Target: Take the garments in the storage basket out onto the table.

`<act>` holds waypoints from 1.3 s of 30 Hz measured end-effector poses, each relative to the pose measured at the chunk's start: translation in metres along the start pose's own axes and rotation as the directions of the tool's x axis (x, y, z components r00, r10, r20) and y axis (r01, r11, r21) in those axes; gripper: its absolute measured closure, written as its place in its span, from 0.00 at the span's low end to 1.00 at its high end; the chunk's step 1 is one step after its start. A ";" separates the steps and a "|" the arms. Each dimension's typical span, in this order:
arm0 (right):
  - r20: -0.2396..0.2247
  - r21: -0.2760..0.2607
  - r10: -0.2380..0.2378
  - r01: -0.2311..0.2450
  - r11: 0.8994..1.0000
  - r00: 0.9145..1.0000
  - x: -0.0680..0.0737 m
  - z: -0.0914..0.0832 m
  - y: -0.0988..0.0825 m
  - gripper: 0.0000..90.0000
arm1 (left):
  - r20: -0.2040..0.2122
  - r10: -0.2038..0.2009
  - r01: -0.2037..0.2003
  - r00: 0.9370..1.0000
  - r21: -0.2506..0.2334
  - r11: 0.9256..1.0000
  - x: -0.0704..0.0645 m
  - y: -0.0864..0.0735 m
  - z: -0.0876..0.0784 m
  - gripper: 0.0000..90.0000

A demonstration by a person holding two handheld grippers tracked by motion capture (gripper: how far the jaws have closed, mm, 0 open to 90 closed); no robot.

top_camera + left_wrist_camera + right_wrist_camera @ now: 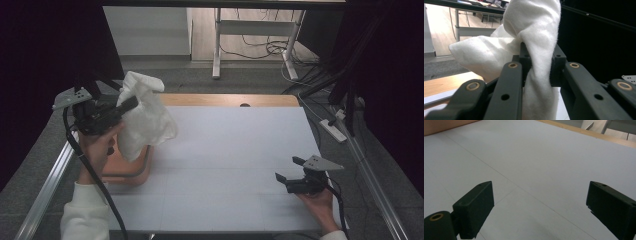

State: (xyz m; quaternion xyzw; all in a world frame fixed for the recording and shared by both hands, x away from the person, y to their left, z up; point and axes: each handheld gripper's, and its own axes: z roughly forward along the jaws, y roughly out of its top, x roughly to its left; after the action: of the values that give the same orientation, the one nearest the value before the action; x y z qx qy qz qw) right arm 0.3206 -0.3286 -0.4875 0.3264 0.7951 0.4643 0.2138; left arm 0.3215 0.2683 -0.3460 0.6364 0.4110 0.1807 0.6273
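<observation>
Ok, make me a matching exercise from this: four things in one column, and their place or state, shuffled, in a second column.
Things:
1. left tongs
2. right tongs
3. white cloth
4. orange basket

Place or state:
A. on the table's left side, under the hanging cloth
B. open, nothing between them, low over the white table top
C. lifted off the table, hanging bunched
D. shut on fabric

Pairs: 1-D, 2-B, 3-C, 4-A
</observation>
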 end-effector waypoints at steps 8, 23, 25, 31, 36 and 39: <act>0.000 0.003 -0.001 0.001 1.000 1.000 0.000 0.000 0.000 0.09 | 0.024 0.000 0.000 1.000 -0.001 1.000 -0.006 0.001 0.009 0.85; -0.001 0.002 -0.003 0.003 1.000 1.000 0.000 0.001 0.000 0.09 | 0.052 0.002 -0.002 0.999 0.010 1.000 -0.013 0.001 0.023 0.85; 0.000 0.003 -0.003 0.003 1.000 1.000 0.000 0.001 0.000 0.09 | 0.054 0.001 -0.002 0.999 0.011 1.000 -0.014 0.001 0.025 0.85; 0.000 0.003 -0.003 0.003 1.000 1.000 0.000 0.001 0.000 0.09 | 0.069 -0.004 0.003 0.998 0.012 1.000 -0.015 0.001 0.030 0.85; 0.000 0.004 -0.004 0.004 1.000 1.000 0.000 0.001 0.000 0.09 | 0.079 -0.019 0.017 0.997 0.019 1.000 -0.014 -0.001 0.037 0.85; 0.000 0.005 -0.004 0.004 1.000 1.000 0.000 0.001 0.000 0.09 | 0.089 -0.013 0.011 0.996 0.027 1.000 -0.017 -0.002 0.041 0.85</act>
State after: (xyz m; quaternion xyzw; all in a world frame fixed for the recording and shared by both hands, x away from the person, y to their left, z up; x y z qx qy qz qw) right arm 0.3212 -0.3277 -0.4883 0.3254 0.7968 0.4620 0.2140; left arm 0.3415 0.2286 -0.3488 0.6494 0.3887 0.1429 0.6377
